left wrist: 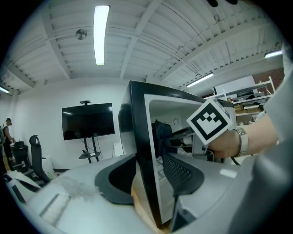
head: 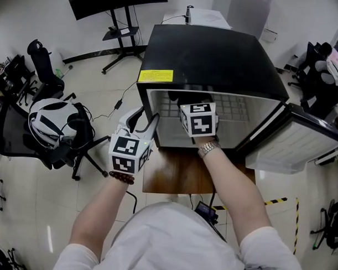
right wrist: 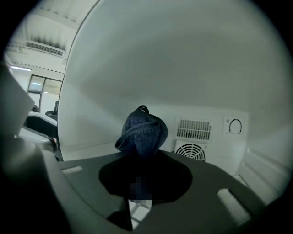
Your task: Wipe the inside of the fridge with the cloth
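The right gripper [right wrist: 139,160] has smooth grey moulded jaws closed on the cloth [right wrist: 142,130]. The cloth is a soft, dark blue woven wad, bunched and standing up from the jaw tips. Just beyond it is the fridge's plain white back wall, with a slotted vent [right wrist: 194,130], a round fan grille [right wrist: 191,151] and a small dial [right wrist: 235,126].

To that gripper's left, the left gripper [left wrist: 150,169] straddles the front edge of the fridge's left side wall [left wrist: 139,137]. One of its textured black pads [left wrist: 181,171] is inside and the other outside. They seem to press on the wall, though the view is tight.

The fridge [head: 210,55] is boxy with a glossy black top and a yellow label [head: 155,76]. Its door [head: 293,147] is swung open to the right gripper's right. It stands on a brown wooden table [head: 178,173]. Around are a pale floor [head: 98,96], black office chairs [head: 41,63] and a dark screen on a stand [left wrist: 88,121].
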